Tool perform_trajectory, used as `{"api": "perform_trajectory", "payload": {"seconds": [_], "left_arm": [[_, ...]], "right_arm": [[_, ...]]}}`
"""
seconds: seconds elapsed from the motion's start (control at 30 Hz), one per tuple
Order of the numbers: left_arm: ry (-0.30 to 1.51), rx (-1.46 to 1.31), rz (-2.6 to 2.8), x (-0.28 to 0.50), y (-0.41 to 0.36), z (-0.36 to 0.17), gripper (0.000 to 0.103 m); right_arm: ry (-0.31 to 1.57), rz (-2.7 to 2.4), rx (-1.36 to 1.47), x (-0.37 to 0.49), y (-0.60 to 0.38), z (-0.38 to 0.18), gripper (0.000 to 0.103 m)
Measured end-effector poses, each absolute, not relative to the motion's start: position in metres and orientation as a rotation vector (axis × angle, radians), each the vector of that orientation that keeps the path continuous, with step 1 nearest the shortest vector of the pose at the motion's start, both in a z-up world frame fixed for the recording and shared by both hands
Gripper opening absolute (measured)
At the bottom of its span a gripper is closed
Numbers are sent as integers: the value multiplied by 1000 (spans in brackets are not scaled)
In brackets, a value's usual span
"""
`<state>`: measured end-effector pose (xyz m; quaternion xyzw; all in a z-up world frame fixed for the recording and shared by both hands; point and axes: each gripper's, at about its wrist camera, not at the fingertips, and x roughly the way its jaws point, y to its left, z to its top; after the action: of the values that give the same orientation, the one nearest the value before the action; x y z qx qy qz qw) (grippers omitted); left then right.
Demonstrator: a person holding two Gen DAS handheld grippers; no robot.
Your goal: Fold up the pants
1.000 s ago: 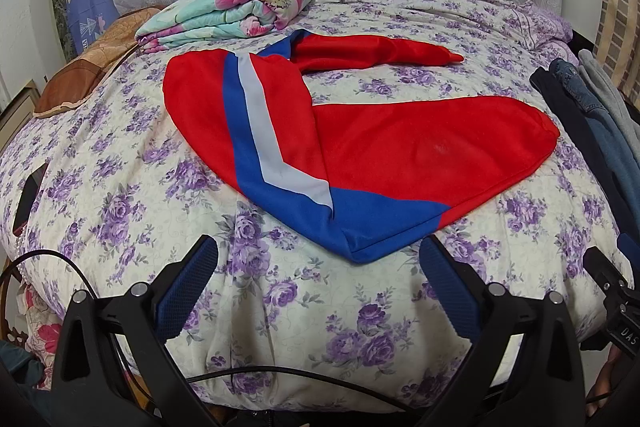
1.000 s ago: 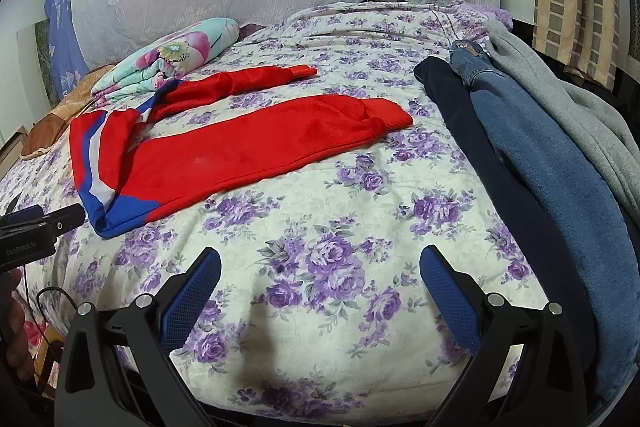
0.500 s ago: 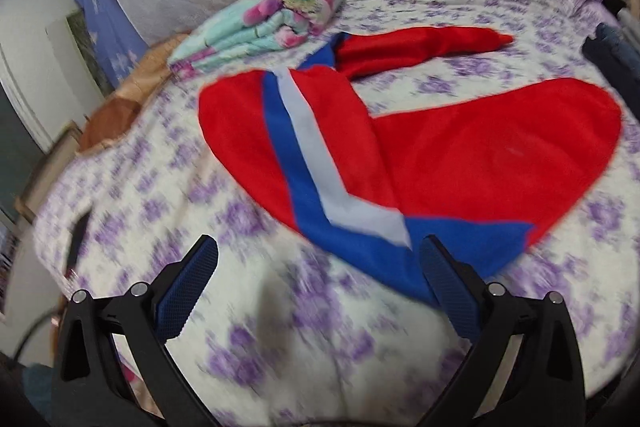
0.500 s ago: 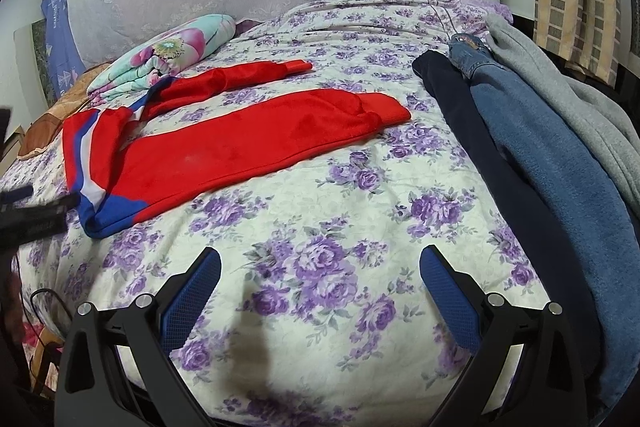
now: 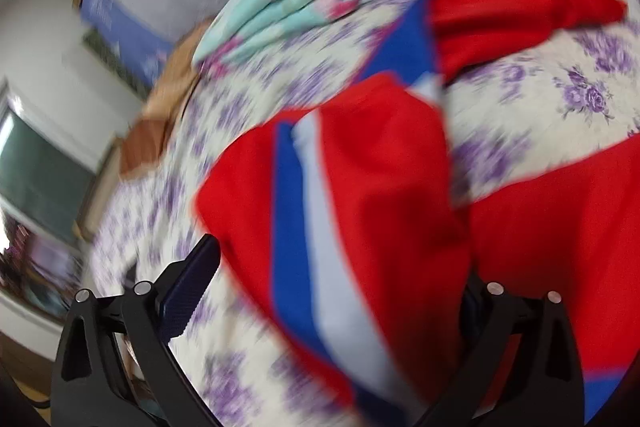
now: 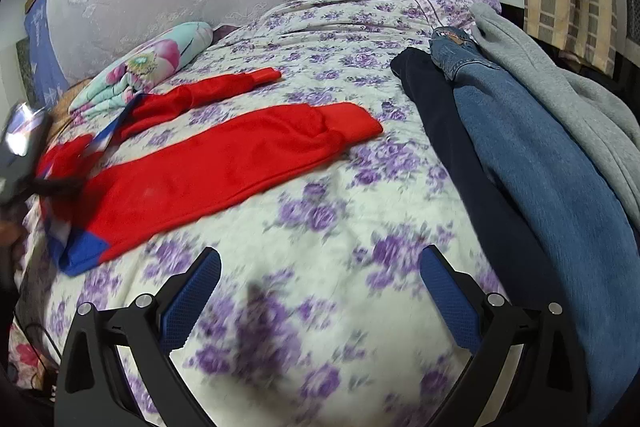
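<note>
left claw (image 5: pixel 332 291) is open, jaws spread wide, waist end of the pants (image 5: pixel 360 195) sitting between them and covering the right finger. we can't tell if any pad touches cloth; the view is motion-blurred. nothing gripped as far as we can see.

right claw (image 6: pixel 320 291) is open too, empty, hovering over bare bed (image 6: pixel 328 211) near the front edge, well apart from the pants.

pants lie flat on the bed, left of centre. red, with a blue and white stripe at the waist, blue corner nearest us. legs run off to the right, splayed in a v: the near leg wide and flat, the far leg thinner, ending near the quilt (image 6: pixel 148 67). so legs aren't stacked yet; we judge the fold hasn't started.

further out: jeans (image 6: pixel 532 147), a dark garment and a grey one are laid along the right side of the bed. folded floral quilt at far left, by the headboard.

risks from here, as we judge it:
- left claw closing on one layer only at the waist, so the back layer drags and the fold comes out skewed
- the bedsheet getting pinched with the cloth, since the mattress gives
- slick-looking fabric, thin bite at the edge could slip
- right claw is far from the cuffs; a one-sided lift will bunch the legs
- far leg near the quilt could snag it when swung over
</note>
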<state>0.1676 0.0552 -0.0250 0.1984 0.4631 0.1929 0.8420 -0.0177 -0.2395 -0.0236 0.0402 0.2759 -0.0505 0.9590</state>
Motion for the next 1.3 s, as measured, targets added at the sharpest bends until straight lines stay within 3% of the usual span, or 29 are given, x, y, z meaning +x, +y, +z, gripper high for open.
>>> {"api": "perform_trajectory", "payload": {"seconds": [0.23,0.33,0.53,0.63,0.77,0.9,1.0,1.03,1.07,1.13,1.3], "left_arm": [[1013,62,471,67,165,-21,93],[922,20,585,32,195,-4,93],[913,-32,588,33,220,-2,93],[928,-47,564,26,223,-12,93],[960,-53,553,16,232,-26,94],[979,-73,524,7,240,-34,98],[975,-82,506,6,242,-37,99],[973,-78,502,6,242,-37,99],[974,-70,498,6,242,-38,99],[974,-74,484,8,243,-40,99],[957,-99,469,17,250,-39,99]], "right_arm": [[594,31,-16,21,-205,-10,100],[621,187,-28,39,-178,5,100],[779,666,30,72,-88,24,100],[743,722,-211,64,-16,24,99],[606,743,-559,40,68,10,86],[552,825,-727,43,135,-2,84],[570,854,-808,51,182,-12,66],[582,851,-838,55,192,-18,50],[589,825,-878,58,205,-22,27],[615,780,-866,76,219,-20,10],[546,726,-663,126,232,55,10]]}}
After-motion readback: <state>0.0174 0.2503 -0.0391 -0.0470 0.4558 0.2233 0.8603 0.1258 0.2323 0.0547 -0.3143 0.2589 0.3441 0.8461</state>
